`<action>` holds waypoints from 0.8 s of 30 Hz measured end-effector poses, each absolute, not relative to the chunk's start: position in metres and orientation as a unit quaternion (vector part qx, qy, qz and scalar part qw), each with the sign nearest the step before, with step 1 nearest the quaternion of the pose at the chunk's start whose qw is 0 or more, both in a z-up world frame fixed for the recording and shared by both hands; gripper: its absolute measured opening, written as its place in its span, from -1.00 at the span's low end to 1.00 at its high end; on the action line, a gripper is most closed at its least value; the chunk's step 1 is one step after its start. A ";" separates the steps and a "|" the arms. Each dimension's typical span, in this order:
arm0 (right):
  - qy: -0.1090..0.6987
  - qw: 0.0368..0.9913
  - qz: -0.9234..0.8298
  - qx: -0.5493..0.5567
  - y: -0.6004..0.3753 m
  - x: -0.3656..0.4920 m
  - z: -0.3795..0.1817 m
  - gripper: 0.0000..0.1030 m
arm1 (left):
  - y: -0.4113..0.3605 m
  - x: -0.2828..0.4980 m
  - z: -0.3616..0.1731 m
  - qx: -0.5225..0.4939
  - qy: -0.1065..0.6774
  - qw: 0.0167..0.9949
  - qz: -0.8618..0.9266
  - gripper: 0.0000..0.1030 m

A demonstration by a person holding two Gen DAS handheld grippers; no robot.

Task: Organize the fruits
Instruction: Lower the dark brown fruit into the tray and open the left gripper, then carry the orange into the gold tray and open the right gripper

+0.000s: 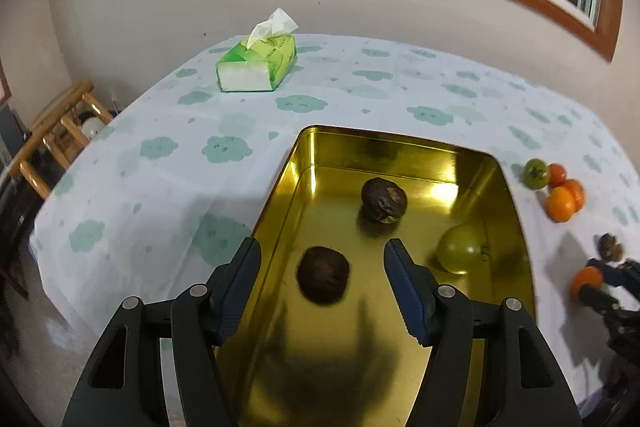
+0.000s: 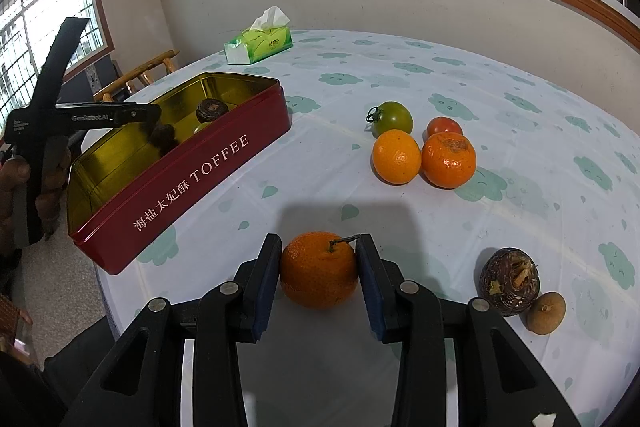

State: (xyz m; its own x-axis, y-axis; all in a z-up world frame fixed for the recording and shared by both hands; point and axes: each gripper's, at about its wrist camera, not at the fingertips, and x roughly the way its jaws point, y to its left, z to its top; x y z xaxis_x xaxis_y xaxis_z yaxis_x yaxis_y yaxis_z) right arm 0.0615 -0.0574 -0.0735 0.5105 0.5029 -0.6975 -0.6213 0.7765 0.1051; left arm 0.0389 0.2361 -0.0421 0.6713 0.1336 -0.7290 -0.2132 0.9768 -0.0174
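The right gripper (image 2: pixel 318 269) clamps an orange (image 2: pixel 319 270) on the table. The left gripper (image 1: pixel 322 277), jaws apart, hangs over the tin (image 2: pixel 192 183), where three fruits lie. Six more wait on the cloth (image 2: pixel 500 75) beyond.

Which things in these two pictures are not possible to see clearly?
- Left wrist view: near end of the tin, behind the left gripper.
- Left wrist view: right gripper, cut off at the edge.
- Right wrist view: nearest dark fruit in the tin, blurred.
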 end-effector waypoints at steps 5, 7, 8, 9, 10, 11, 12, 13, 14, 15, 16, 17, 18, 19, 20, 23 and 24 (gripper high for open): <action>0.372 0.866 0.324 -0.081 -0.057 0.061 -0.074 -0.31 | 0.233 0.009 -0.036 -0.072 0.378 0.916 0.113 0.26; 0.371 0.867 0.323 -0.082 -0.057 0.060 -0.074 -0.31 | 0.232 -0.007 -0.033 -0.084 0.368 0.918 0.121 0.26; 0.370 0.867 0.323 -0.083 -0.057 0.060 -0.074 -0.32 | 0.232 -0.014 -0.032 -0.085 0.367 0.918 0.127 0.26; 0.370 0.867 0.322 -0.085 -0.056 0.060 -0.074 -0.32 | 0.232 -0.019 -0.031 -0.084 0.368 0.917 0.133 0.26; 0.368 0.868 0.321 -0.087 -0.056 0.059 -0.073 -0.32 | 0.232 -0.024 -0.029 -0.084 0.367 0.916 0.136 0.26; 0.368 0.869 0.320 -0.089 -0.055 0.059 -0.073 -0.32 | 0.233 -0.029 -0.027 -0.086 0.365 0.917 0.138 0.26; 0.368 0.869 0.318 -0.090 -0.055 0.058 -0.073 -0.32 | 0.234 -0.035 -0.025 -0.087 0.361 0.918 0.141 0.26; 0.370 0.868 0.318 -0.087 -0.055 0.057 -0.072 -0.32 | 0.235 -0.039 -0.024 -0.086 0.358 0.918 0.146 0.26; 0.372 0.868 0.318 -0.082 -0.055 0.057 -0.071 -0.32 | 0.237 -0.044 -0.022 -0.084 0.355 0.919 0.152 0.26; 0.373 0.868 0.318 -0.077 -0.056 0.056 -0.068 -0.32 | 0.238 -0.047 -0.021 -0.084 0.354 0.919 0.154 0.26; 0.374 0.867 0.321 -0.071 -0.055 0.056 -0.065 -0.32 | 0.239 -0.050 -0.020 -0.083 0.354 0.919 0.156 0.28; 0.374 0.866 0.326 -0.068 -0.054 0.056 -0.060 -0.32 | 0.239 -0.052 -0.019 -0.085 0.353 0.919 0.156 0.29; 0.373 0.863 0.333 -0.067 -0.050 0.056 -0.055 -0.32 | 0.240 -0.055 -0.018 -0.085 0.350 0.920 0.156 0.32; 0.368 0.862 0.343 -0.067 -0.045 0.056 -0.047 -0.32 | 0.240 -0.056 -0.017 -0.084 0.350 0.920 0.157 0.36; 0.364 0.860 0.352 -0.067 -0.039 0.056 -0.039 -0.32 | 0.240 -0.057 -0.016 -0.082 0.349 0.920 0.158 0.37; 0.353 0.849 0.387 -0.068 -0.011 0.057 -0.017 -0.32 | 0.240 -0.059 -0.014 -0.086 0.346 0.921 0.154 0.40; 0.348 0.845 0.401 -0.074 0.004 0.059 -0.009 -0.32 | 0.240 -0.060 -0.014 -0.087 0.346 0.922 0.152 0.41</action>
State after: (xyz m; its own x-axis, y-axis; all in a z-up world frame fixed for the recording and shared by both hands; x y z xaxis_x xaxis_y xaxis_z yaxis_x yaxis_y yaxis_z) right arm 0.0587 0.0041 -0.0086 0.4374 0.6252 -0.6463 -0.7282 0.6680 0.1533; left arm -0.0600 0.2404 -0.0137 0.7144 0.2202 -0.6642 -0.3412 0.9383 -0.0559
